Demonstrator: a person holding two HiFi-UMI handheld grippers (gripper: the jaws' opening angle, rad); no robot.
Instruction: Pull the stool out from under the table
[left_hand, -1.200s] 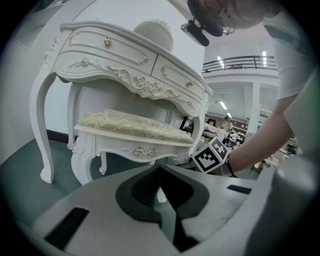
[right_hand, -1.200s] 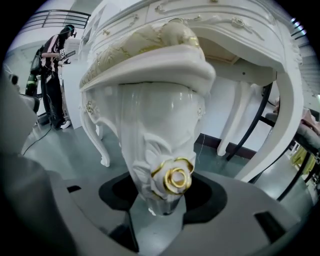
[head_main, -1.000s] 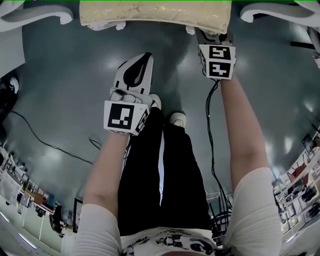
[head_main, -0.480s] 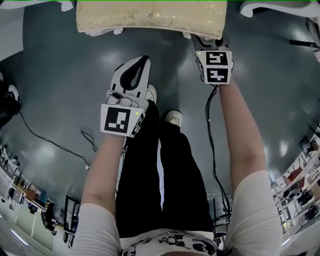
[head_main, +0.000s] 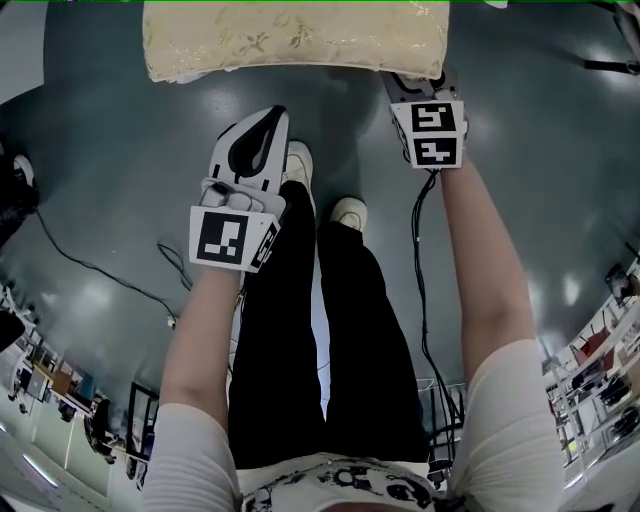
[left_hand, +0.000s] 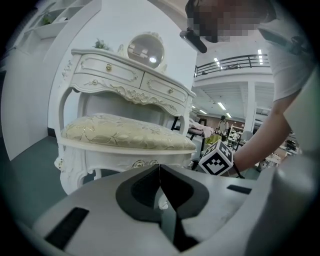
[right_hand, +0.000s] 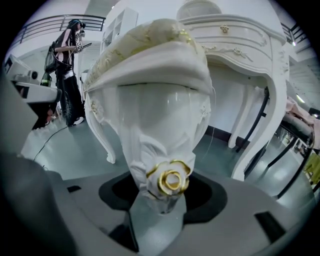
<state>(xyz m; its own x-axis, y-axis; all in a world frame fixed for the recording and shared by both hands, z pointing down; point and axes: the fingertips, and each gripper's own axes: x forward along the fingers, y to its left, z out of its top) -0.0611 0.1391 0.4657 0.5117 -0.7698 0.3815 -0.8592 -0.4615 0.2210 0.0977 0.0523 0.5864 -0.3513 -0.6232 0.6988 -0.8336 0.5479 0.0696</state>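
The white stool with a cream and gold cushion (head_main: 290, 38) stands at the top of the head view, over the grey floor. My right gripper (head_main: 415, 82) is at its front right corner. In the right gripper view it (right_hand: 162, 200) is shut on the carved stool leg with a gold rose (right_hand: 170, 181). My left gripper (head_main: 262, 130) hangs over the floor just short of the cushion, its jaws shut with nothing between them (left_hand: 159, 172). Ahead of it in the left gripper view are the stool (left_hand: 125, 132) and, behind that, the white dressing table (left_hand: 130, 80).
The person's feet (head_main: 350, 213) stand just behind the stool between the two grippers. Black cables (head_main: 100, 270) trail over the floor at left and under the right arm. The dressing table's legs (right_hand: 260, 125) rise behind the stool. Another person (right_hand: 67, 65) stands far off at left.
The stool has slid toward the person with the right gripper holding its leg; more cushion shows and the table's white legs have left the head view. Both grippers drew back.
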